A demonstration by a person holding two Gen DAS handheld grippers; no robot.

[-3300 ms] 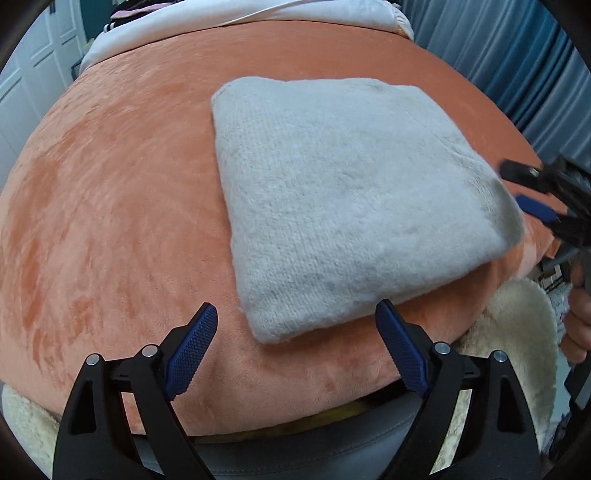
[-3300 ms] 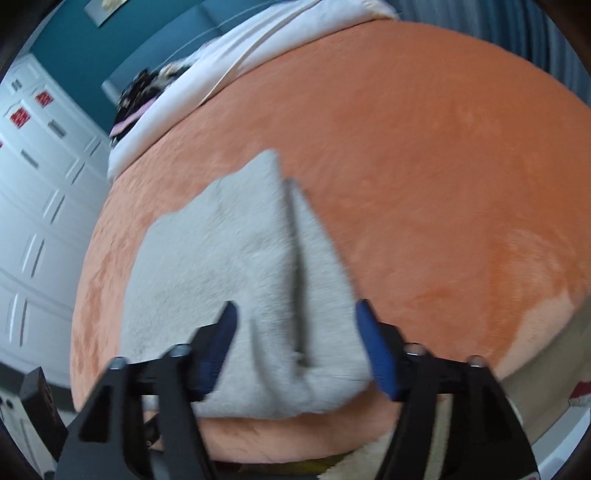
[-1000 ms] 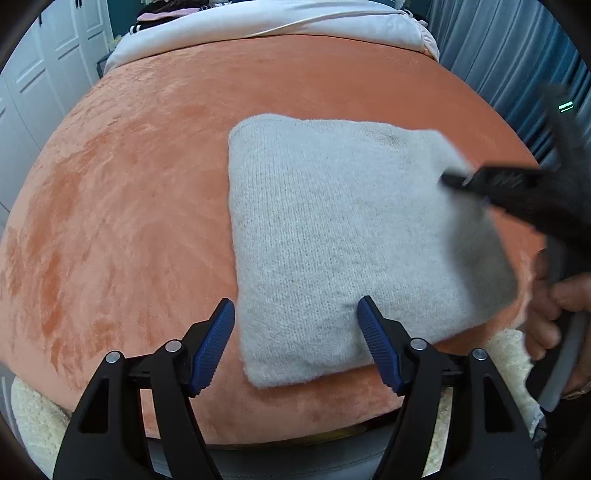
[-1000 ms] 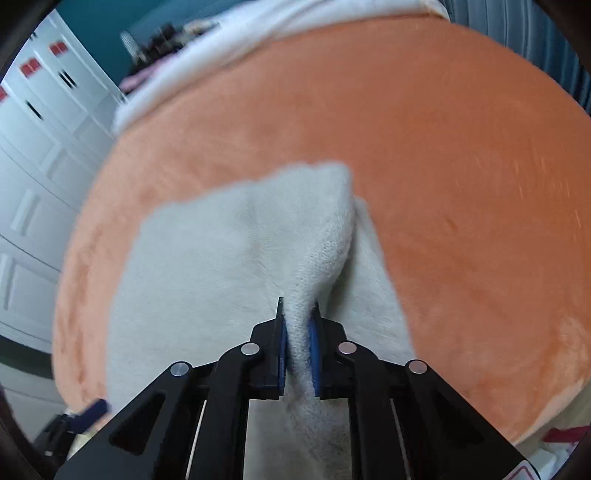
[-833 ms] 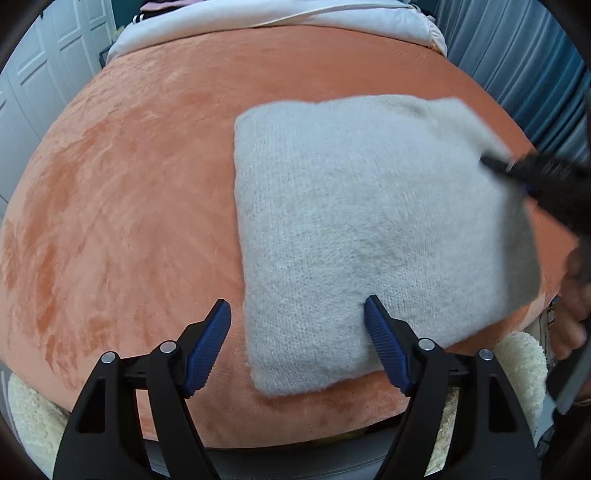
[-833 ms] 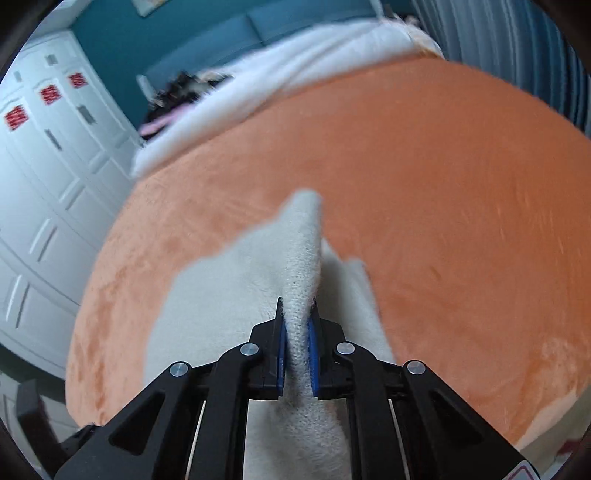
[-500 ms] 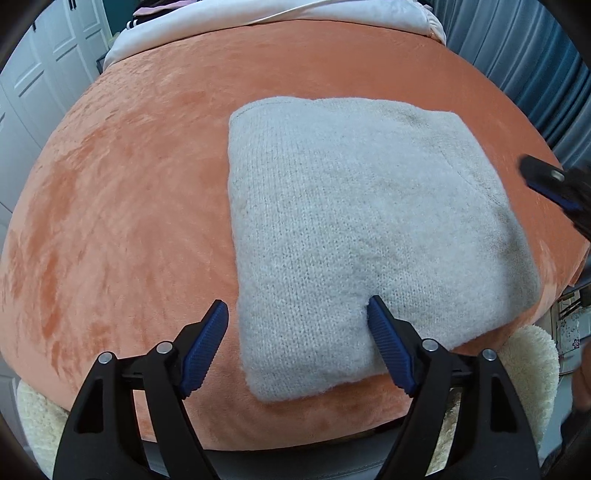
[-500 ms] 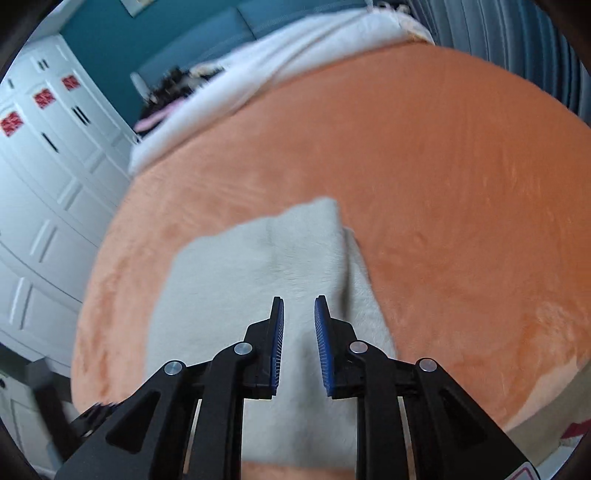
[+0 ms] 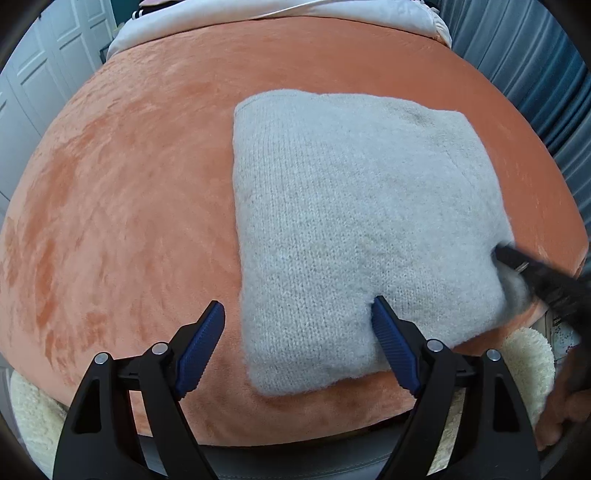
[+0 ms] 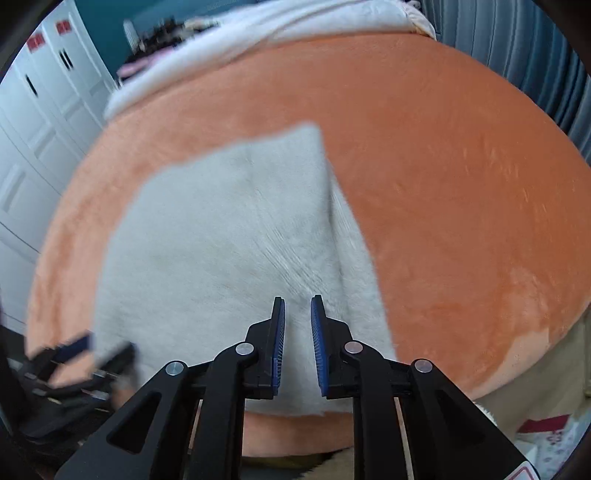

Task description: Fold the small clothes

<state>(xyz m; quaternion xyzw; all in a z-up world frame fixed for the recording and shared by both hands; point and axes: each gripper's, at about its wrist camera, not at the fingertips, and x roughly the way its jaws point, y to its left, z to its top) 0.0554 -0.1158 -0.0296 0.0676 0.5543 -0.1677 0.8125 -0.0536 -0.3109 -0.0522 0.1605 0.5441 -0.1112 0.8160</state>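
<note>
A folded grey knit garment lies flat on the orange plush blanket. My left gripper hangs over the garment's near left corner, its jaws opening wide. One fingertip rests on the knit and the other sits over bare blanket. In the right wrist view my right gripper is low over the garment, its jaws closing to a narrow gap with a pinch of cloth in it. In the left wrist view the right gripper digs into the garment's right edge. The left gripper shows blurred at the lower left.
White bedding lies along the blanket's far end. White wardrobe doors stand to the left and blue curtains to the right. A cream fleece rug shows below the near edge, beside a hand.
The right gripper let go of the lifted edge, the cloth dropped flat, and the gripper came down on the right edge with narrowed jaws. The left jaws spread wider.
</note>
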